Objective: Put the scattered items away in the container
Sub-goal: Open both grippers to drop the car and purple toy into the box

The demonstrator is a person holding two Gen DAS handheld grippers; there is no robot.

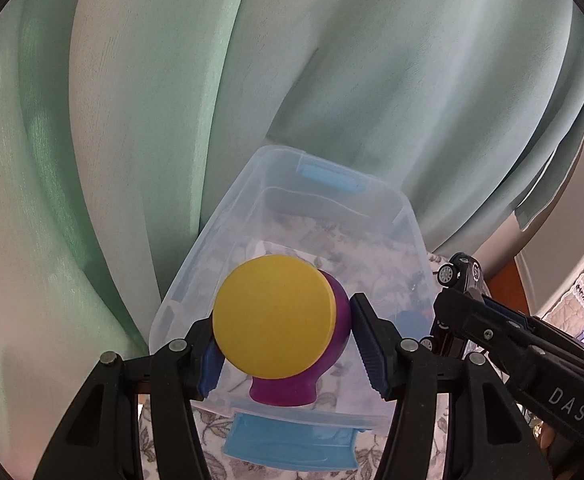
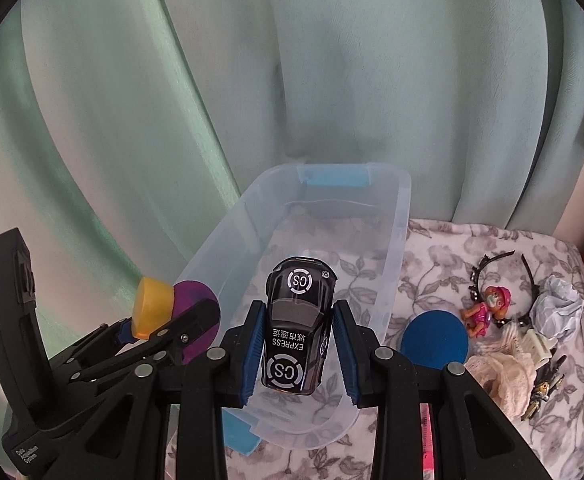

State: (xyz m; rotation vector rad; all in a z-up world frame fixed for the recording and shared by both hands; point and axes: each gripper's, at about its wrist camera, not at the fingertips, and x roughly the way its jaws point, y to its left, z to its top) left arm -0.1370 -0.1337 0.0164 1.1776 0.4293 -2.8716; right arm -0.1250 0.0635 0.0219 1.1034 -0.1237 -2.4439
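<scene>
Right wrist: claw around toy car

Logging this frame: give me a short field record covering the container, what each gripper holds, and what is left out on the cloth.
container: clear plastic bin with blue latches, on the floral cloth, nothing visible inside
left gripper: shut on purple and yellow toy, above the bin
right gripper: shut on black toy car, above the bin
left out: blue disc, pink figure, crumpled paper, black headband, lace fabric
background: green curtain
</scene>
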